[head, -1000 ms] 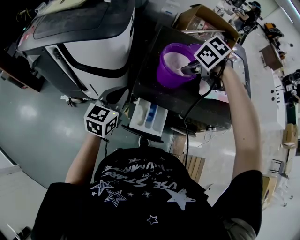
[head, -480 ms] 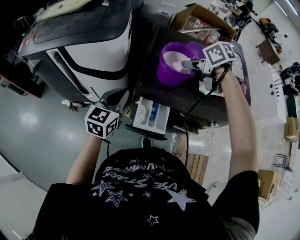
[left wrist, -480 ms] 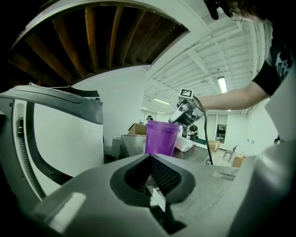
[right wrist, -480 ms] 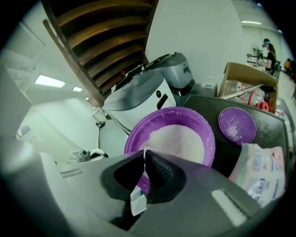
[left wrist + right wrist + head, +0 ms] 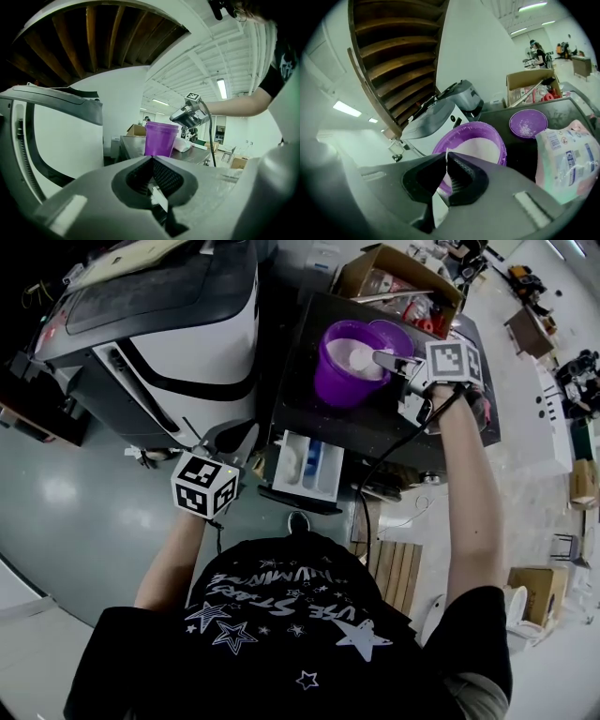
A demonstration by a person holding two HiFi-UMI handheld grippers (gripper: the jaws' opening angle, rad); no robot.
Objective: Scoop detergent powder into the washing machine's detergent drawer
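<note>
A purple tub (image 5: 345, 367) of white powder stands on the dark top of the washing machine (image 5: 309, 409). My right gripper (image 5: 386, 360) sits at the tub's right rim, shut on the thin white handle (image 5: 446, 157) of a scoop; the scoop's bowl (image 5: 362, 357) lies over the powder. The detergent drawer (image 5: 311, 468) is pulled out of the machine's front, showing white and blue compartments. My left gripper (image 5: 217, 451) is held low, left of the drawer, shut with nothing between its jaws. In the left gripper view the tub (image 5: 159, 138) and right gripper (image 5: 187, 115) are ahead.
A purple lid (image 5: 528, 123) dusted with powder and a detergent bag (image 5: 567, 159) lie on the machine top right of the tub. A cardboard box (image 5: 398, 282) stands behind. A white-and-black appliance (image 5: 159, 324) stands to the left, with grey floor (image 5: 84, 493) in front.
My right gripper has shifted a little to the right along the tub's rim, and the scoop's white bowl now shows over the powder. The left gripper has stayed put.
</note>
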